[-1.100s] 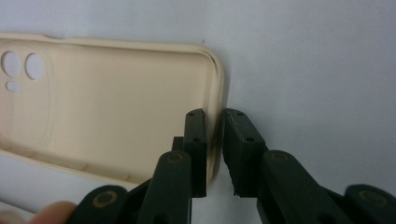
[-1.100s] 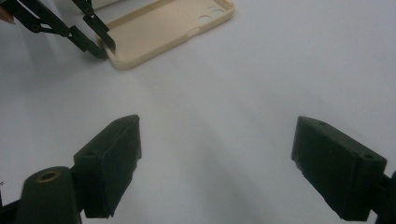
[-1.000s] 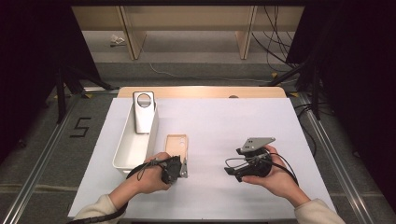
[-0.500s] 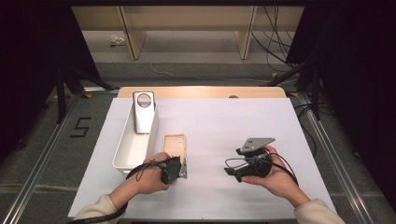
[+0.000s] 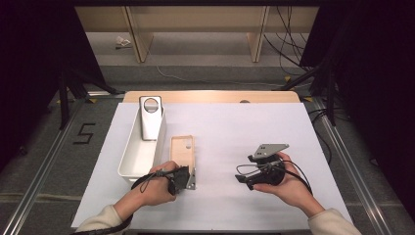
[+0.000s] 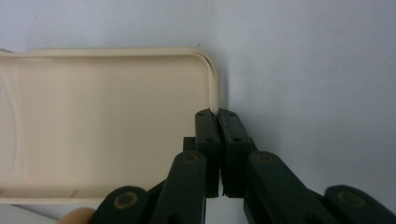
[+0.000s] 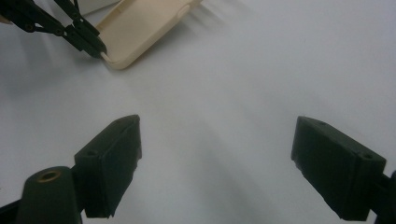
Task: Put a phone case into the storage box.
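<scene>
Left tongs point(image 6: 218, 116) clamped on cream phone case point(image 6: 107, 116) rim, right tongs point(image 7: 217, 163) agape over bare white tabletop point(image 7: 243, 70)

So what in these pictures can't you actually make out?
- High view: the left claw tips and the near end of the beige phone case, covered by the claw's body and the hand.
- Left gripper view: the case's left part, cut off by the picture edge.
- High view: the foot of the silver part standing in the white bin, behind the bin's wall.
- Right gripper view: the case's far end, cut off at the top edge.
</scene>
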